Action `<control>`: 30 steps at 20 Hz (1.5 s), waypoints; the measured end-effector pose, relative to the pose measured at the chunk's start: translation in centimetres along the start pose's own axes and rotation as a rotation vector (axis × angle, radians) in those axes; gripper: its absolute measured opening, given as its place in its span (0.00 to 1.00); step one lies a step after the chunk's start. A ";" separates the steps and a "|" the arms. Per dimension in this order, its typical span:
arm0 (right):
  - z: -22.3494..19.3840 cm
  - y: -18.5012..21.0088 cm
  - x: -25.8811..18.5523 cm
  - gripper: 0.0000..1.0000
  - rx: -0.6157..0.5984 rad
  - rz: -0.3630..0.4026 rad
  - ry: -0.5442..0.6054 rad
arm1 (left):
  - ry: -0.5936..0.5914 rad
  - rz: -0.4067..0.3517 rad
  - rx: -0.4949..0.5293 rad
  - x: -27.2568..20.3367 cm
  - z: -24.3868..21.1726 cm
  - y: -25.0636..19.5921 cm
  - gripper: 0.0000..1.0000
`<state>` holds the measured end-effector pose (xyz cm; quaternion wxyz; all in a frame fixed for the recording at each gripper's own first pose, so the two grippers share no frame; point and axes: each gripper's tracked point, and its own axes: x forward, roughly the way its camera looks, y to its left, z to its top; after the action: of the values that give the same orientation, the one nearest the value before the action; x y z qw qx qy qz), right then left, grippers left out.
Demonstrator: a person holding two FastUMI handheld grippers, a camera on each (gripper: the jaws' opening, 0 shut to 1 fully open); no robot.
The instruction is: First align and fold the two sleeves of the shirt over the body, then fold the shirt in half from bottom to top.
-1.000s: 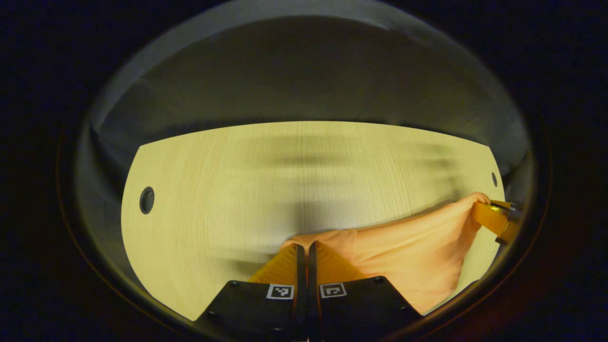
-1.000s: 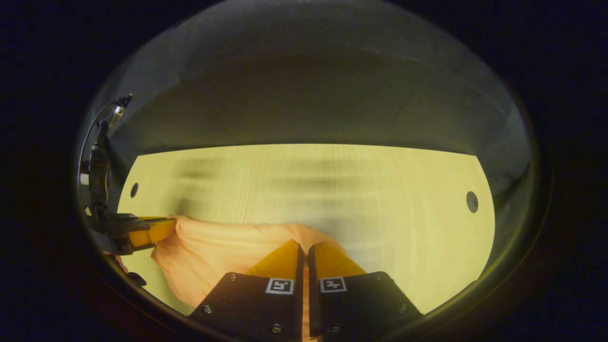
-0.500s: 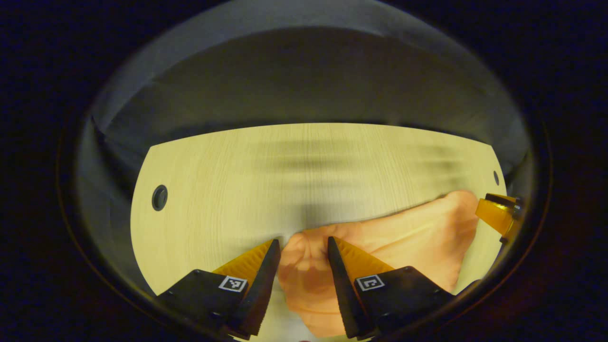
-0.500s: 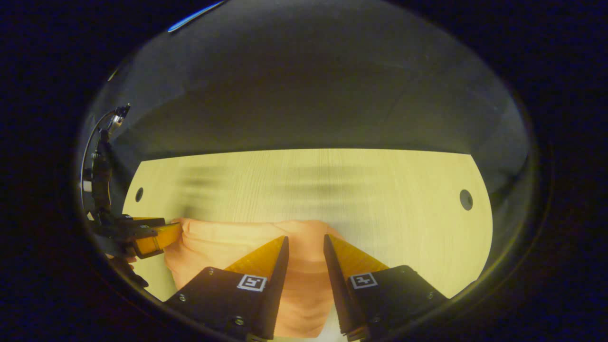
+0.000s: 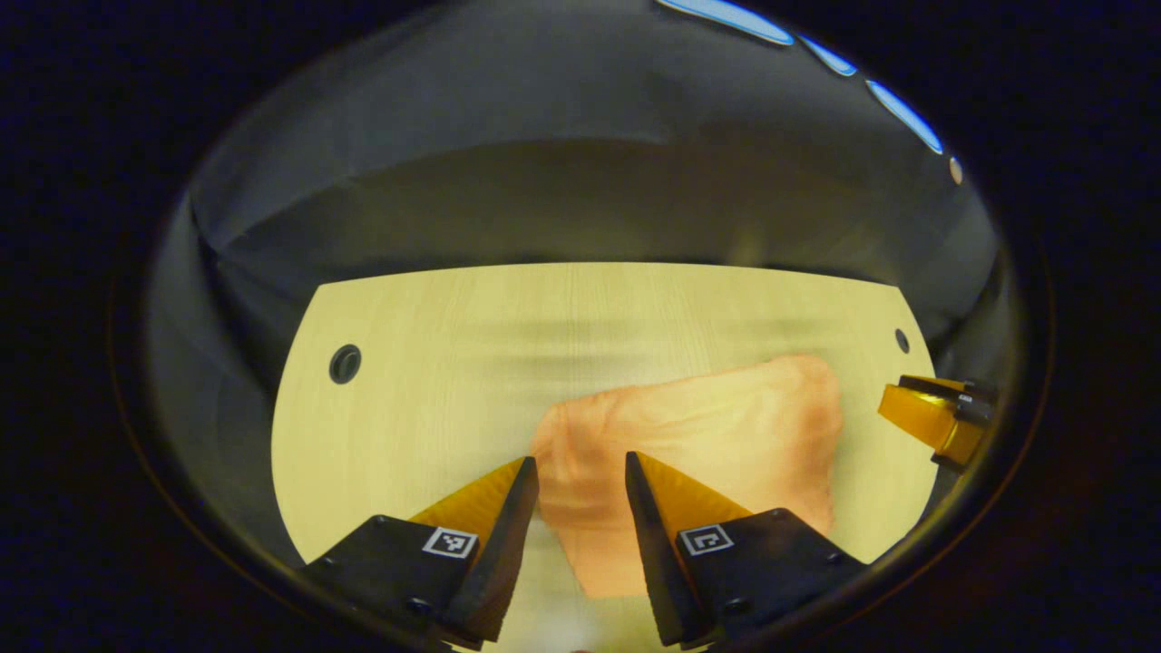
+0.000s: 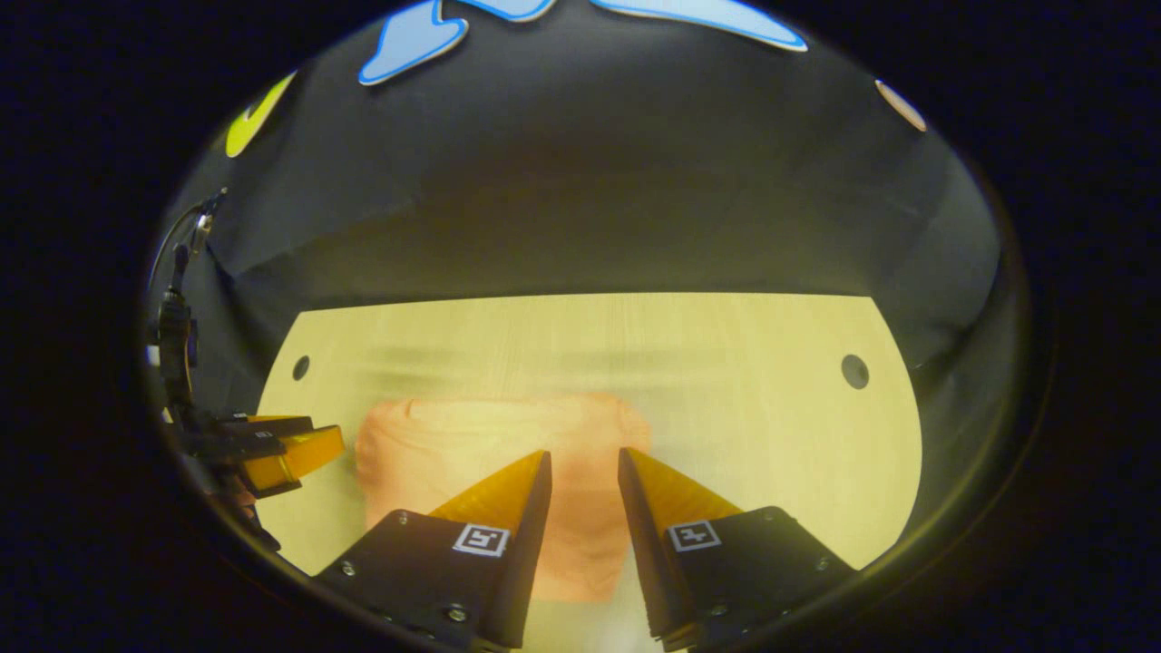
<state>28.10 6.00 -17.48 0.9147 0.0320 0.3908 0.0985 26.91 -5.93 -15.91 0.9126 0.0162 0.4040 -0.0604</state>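
**Shirt lying folded on table, both grippers spread and off it**

Right now, in the left gripper view, the left gripper [image 5: 580, 472] is sitting nearest the camera with its two fingers [image 5: 494, 508] spread apart and nothing pinched between them. Bare table and the near edge of the shirt [image 5: 698, 435] are showing through the gap. The fingers are hanging above the cloth; I can't tell any contact.

Just past the fingers, the shirt is lying as a compact folded bundle on the table [image 5: 426, 381], wrinkled, with its near corner pointing toward the camera. It's sitting right of centre in this view. To its right, clear of the cloth, the right gripper [image 5: 930, 419] is showing at the edge, not touching the shirt.

In the right gripper view, the right gripper [image 6: 582, 467] is likewise spread, holding nothing. The shirt [image 6: 435, 444] is lying just beyond and partly under the fingers [image 6: 503, 494], left of centre, top edge running roughly straight across. The left gripper [image 6: 290, 453] is sitting left of the shirt, a strip of table between them; whether its jaws are apart is hard to read from this side.

Farther out, a round hole [image 5: 345, 364] is showing in the table at left, another hole [image 6: 853, 371] at right in the right gripper view. Behind the far table edge, the dark booth wall [image 6: 580, 209] is closing off the background.
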 end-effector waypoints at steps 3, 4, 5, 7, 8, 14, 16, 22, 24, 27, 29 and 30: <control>-0.8 0.5 -4.4 0.49 -0.010 0.012 -0.033 | -0.037 -0.011 -0.008 -5.7 -1.4 0.1 0.68; -1.1 0.7 -5.8 0.49 -0.012 0.021 -0.042 | -0.048 -0.010 -0.015 -7.7 -1.9 0.4 0.68; -1.4 0.8 -7.0 0.49 -0.015 0.027 -0.051 | -0.061 -0.012 -0.021 -9.6 -2.3 0.6 0.69; -1.6 1.0 -9.5 0.49 -0.012 0.040 -0.076 | -0.089 -0.018 -0.031 -12.8 -3.6 0.9 0.67; -1.8 1.1 -10.8 0.49 -0.009 0.048 -0.088 | -0.101 -0.017 -0.032 -14.4 -4.3 1.1 0.68; -3.1 1.4 -18.5 0.49 -0.016 0.067 -0.200 | -0.203 -0.038 -0.038 -23.3 -7.5 0.5 0.65; -3.9 1.6 -20.3 0.49 -0.022 0.065 -0.236 | -0.243 -0.040 -0.028 -25.9 -8.4 0.3 0.64; -5.9 2.4 -25.1 0.49 -0.012 0.100 -0.371 | -0.398 -0.022 -0.009 -32.4 -9.2 -0.9 0.80; -6.5 2.7 -26.1 0.49 -0.039 0.093 -0.403 | -0.422 -0.033 -0.021 -33.6 -9.6 -1.2 0.80; -6.9 3.4 -27.6 0.49 -0.061 0.097 -0.441 | -0.465 -0.054 -0.025 -35.1 -10.2 -1.4 0.78; -7.4 3.8 -28.0 0.49 -0.063 0.105 -0.447 | -0.476 -0.059 -0.021 -35.6 -10.4 -1.6 0.81; -7.5 3.8 -28.2 0.49 -0.067 0.103 -0.453 | -0.474 -0.061 -0.019 -35.8 -10.6 -1.6 0.79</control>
<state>3.07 3.83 -2.15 0.9733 0.0427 0.1699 0.1483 -4.91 -3.23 3.44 0.9799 -0.0190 0.1791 -0.0862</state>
